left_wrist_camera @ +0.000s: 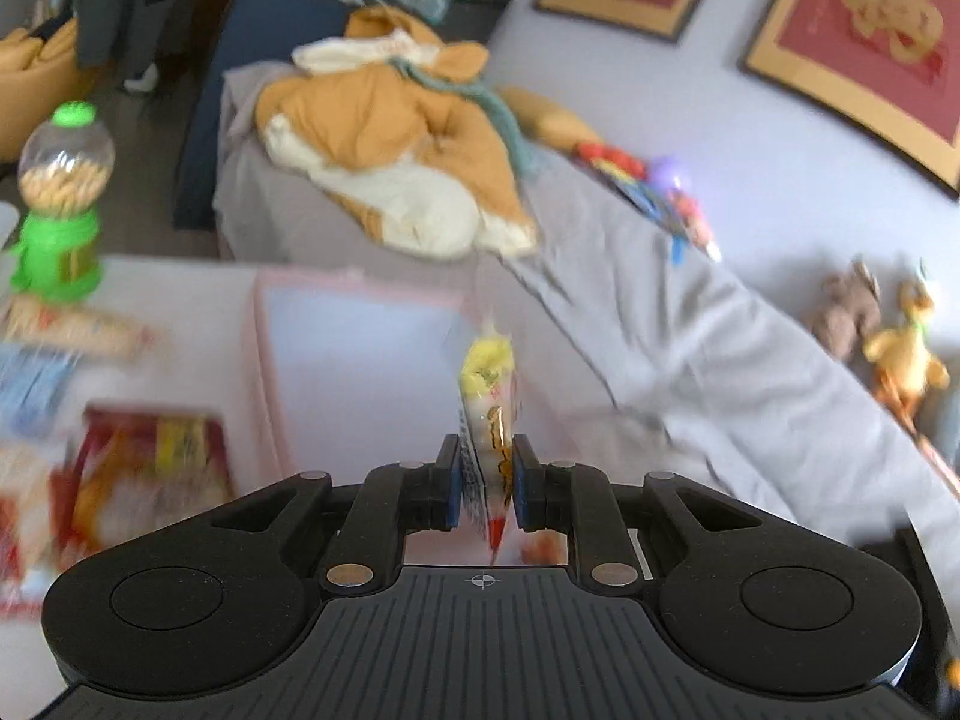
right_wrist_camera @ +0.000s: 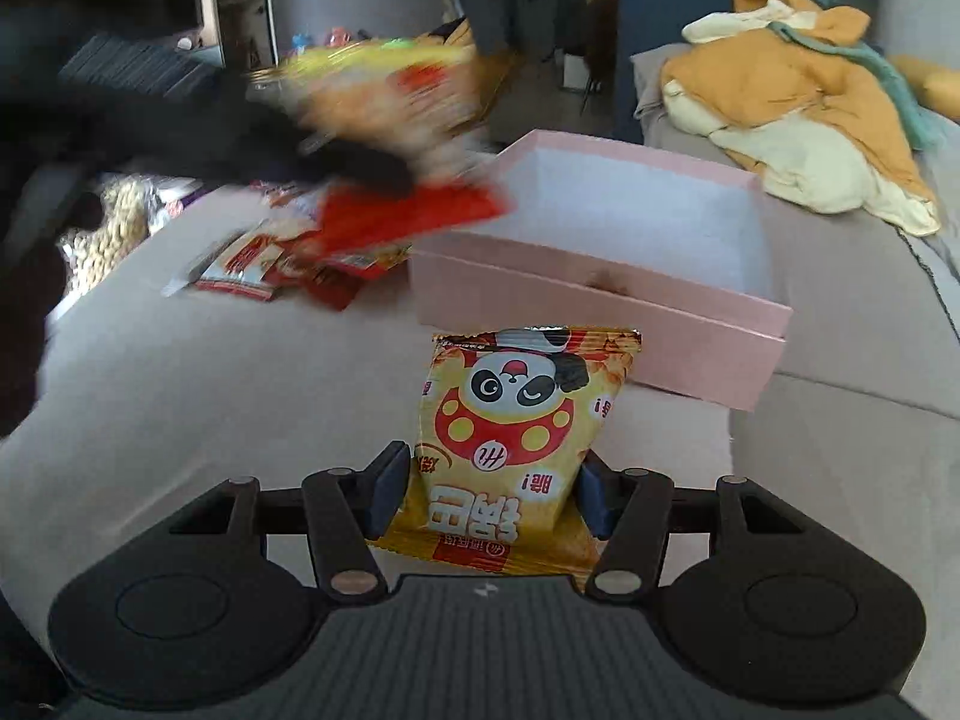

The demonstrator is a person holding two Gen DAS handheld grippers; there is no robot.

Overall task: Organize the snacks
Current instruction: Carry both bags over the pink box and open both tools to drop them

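While both hand-held grippers carry a packet each, the step in hand looks like the transfer of snacks toward the shallow pink cardboard box (right_wrist_camera: 606, 294), which stands open and seemingly empty, with a white inside.

The right gripper (right_wrist_camera: 489, 495) has its jaws about half apart and pressed on the sides of a yellow foil snack bag with a panda face and red print (right_wrist_camera: 516, 450), which stands up between the pads. The box lies just ahead of this gripper and slightly to its right, its near wall close behind the bag's top edge.

The left gripper (left_wrist_camera: 487, 480) is nearly closed on a thin yellow-and-white snack sachet (left_wrist_camera: 489, 414), seen edge-on and sticking up past the fingertips. From this gripper the box (left_wrist_camera: 360, 294) sits ahead and a little to the left.

By my judgement, the next move calls for bringing each packet over the box's opening, lowering it and letting go without tipping the light box.

Ahead and left of the right gripper lies a loose heap of red and orange snack packets (right_wrist_camera: 336, 252). Everything rests on a soft grey fabric surface (right_wrist_camera: 240, 390), possibly a sofa or bed. Beyond are an orange-and-cream quilt (right_wrist_camera: 804, 120), framed red pictures (left_wrist_camera: 864, 48) on a pale wall, and a green candy dispenser (left_wrist_camera: 60, 204).
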